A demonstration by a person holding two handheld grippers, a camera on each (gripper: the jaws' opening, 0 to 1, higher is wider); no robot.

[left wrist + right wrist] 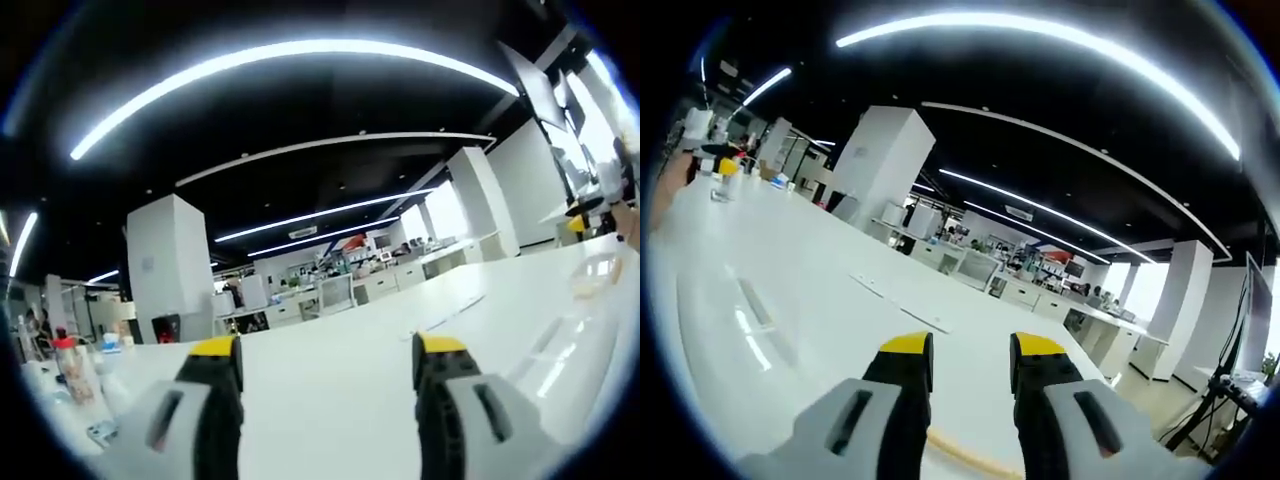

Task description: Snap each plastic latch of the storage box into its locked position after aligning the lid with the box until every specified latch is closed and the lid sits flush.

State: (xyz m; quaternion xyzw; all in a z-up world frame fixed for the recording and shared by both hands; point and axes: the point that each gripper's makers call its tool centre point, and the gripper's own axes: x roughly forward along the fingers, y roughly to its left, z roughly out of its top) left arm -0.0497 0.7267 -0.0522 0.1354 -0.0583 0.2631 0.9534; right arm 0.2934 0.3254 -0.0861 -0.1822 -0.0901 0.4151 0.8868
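Left gripper view: the left tongs (328,362) come up from the bottom of the frame with yellow tips, jaws spread wide and nothing between them, just bare white worktop (340,400) stretching away. Down at the lower left edge there's a bottle with a red cap (72,365) plus some small clutter I can't make out. On the right side of the frame something clear and glossy (575,335) lies on the worktop, could be the storage box or its lid, honestly can't tell. Big white pillar (170,265) mid-left, long ceiling light strips (290,55) across the top.

Right gripper view: the right tongs (971,352) are at bottom centre, jaws apart with a narrower gap, holding nothing. The white worktop (820,300) runs off to the upper left, where a yellow-topped item (728,168) sits far off. A tan strip (970,450) shows just below the tips.
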